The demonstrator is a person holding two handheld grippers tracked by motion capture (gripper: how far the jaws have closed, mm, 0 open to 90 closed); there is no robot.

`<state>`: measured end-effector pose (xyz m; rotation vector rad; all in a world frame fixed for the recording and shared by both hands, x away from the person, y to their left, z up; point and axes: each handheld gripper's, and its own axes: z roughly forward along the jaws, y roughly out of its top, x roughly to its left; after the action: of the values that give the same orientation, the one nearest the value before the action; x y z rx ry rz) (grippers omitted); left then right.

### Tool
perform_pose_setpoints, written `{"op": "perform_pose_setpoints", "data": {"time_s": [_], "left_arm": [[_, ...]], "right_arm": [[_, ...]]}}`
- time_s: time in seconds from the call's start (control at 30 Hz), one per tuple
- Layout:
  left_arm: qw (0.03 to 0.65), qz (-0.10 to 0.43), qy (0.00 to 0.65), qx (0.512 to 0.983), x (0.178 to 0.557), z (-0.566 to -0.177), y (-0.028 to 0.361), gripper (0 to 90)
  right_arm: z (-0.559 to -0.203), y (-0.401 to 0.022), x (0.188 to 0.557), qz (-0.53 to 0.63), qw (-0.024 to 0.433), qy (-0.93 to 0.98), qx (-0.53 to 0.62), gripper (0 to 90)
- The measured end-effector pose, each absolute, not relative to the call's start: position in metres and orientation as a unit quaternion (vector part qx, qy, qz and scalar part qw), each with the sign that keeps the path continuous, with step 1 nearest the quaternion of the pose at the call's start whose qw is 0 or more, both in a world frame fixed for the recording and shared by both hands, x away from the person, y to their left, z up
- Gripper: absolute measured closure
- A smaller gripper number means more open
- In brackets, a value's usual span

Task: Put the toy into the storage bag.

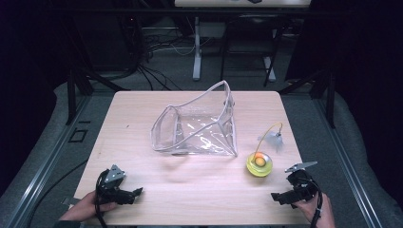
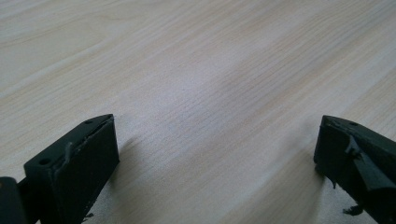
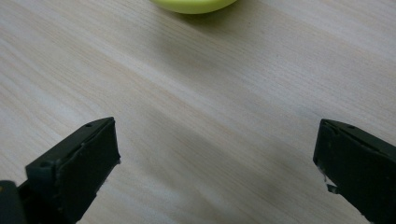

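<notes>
A clear plastic pouch (image 1: 197, 126) with a white zip rim lies open in the middle of the wooden table (image 1: 142, 109). To its right sits a round yellow-green toy (image 1: 259, 164) with an orange centre; a thin yellow cord runs from it to a small clear tag (image 1: 274, 139). My left gripper (image 1: 137, 192) rests low at the front left, held in a hand, open over bare wood (image 2: 215, 140). My right gripper (image 1: 278, 197) sits at the front right, just below the toy, open; the toy's yellow-green edge (image 3: 194, 4) shows at the top of the right gripper view.
Beyond the table's far edge stand a white desk leg (image 1: 196, 47), dark stands and loose cables on grey carpet. Metal rails (image 1: 43, 161) run along both sides. Bare wood lies between the two grippers and in front of the pouch.
</notes>
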<state>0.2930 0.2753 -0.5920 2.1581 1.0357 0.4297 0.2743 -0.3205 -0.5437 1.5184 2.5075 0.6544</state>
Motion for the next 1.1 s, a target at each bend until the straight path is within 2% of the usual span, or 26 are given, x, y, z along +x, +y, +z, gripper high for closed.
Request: {"op": "perform_pose_setpoints", "data": {"time_s": [0.8, 1.1], "left_arm": [[0.347, 0.166, 0.399, 0.832, 0.293, -0.592, 0.275, 0.0], [0.347, 0.166, 0.399, 0.832, 0.293, -0.592, 0.275, 0.0]], "right_arm": [[-0.520, -0.301, 0.282, 0.248, 0.062, 0.838, 0.482, 0.0], [-0.504, -0.289, 0.290, 0.260, 0.081, 0.845, 0.461, 0.0]]}}
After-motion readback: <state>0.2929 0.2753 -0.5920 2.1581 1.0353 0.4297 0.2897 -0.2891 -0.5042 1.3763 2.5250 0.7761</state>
